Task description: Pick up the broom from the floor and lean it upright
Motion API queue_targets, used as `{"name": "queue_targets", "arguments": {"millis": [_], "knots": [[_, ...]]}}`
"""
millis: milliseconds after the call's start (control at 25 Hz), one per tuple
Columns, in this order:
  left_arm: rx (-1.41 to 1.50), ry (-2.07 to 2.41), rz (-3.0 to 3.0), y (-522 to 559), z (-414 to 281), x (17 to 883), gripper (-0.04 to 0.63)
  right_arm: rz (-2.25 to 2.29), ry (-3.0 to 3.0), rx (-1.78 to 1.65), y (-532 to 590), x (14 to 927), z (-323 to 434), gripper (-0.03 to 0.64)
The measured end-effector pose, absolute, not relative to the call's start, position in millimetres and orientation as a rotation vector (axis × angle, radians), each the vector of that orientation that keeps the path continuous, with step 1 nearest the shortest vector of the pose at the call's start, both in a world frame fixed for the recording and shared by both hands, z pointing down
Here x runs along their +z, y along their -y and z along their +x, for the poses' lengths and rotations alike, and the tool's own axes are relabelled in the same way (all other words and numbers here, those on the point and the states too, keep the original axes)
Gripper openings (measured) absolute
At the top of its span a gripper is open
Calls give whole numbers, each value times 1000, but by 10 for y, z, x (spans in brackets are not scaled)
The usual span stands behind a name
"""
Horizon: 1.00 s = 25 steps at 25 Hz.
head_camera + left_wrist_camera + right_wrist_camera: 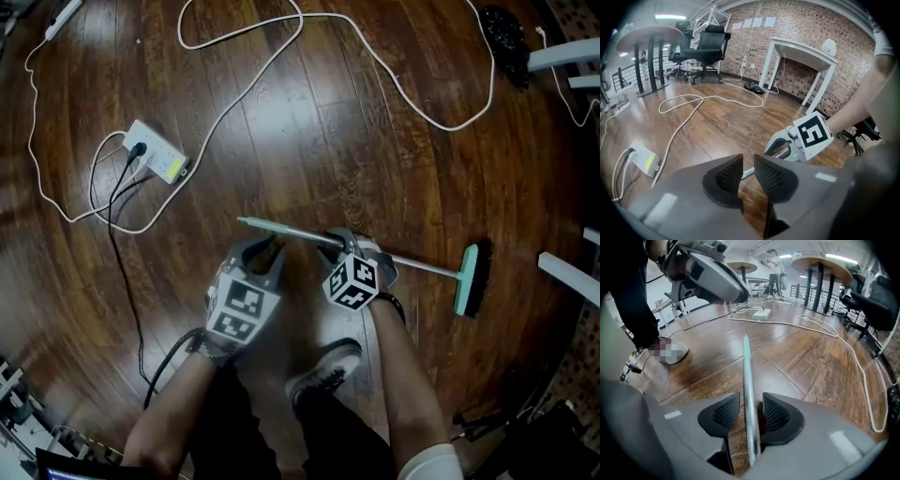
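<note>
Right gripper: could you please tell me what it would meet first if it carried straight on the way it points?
Most likely the broom handle, which lies between the open jaws of the right gripper, apparently untouched by them; the wooden floor sits just beneath. Depth is hard to judge.

Head view steeply down, gripper views low, facing each other, sharing broom (427, 267)

Both forearms reach down, left gripper (267, 248) and right gripper (336, 246) side by side and pitched steeply at the floor, left jaws slightly apart and empty, right jaws apart astride the handle (747, 380), pads clear of it
</note>
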State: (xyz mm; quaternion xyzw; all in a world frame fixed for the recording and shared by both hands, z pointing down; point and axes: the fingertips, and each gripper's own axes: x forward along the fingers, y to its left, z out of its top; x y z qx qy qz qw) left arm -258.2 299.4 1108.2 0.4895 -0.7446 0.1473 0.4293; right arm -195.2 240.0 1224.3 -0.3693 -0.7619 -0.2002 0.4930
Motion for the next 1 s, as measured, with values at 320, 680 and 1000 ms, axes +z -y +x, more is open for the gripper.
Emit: {"name": "queue_targets", "arguments": {"millis": [320,680,1000], "knots": [[383,1838,1240,-3028,-2526,11156,46,-967,1746,-550,-2451,12420,-1901,155],[387,1813,1255,-3000,-2429,11201,46,-958,1731,-507,-2434,12423,-1950,117],[406,1803,1267,-3011,-2381,11196,46,-919,1741,-541,-2450,12421,-1945,94]]}}
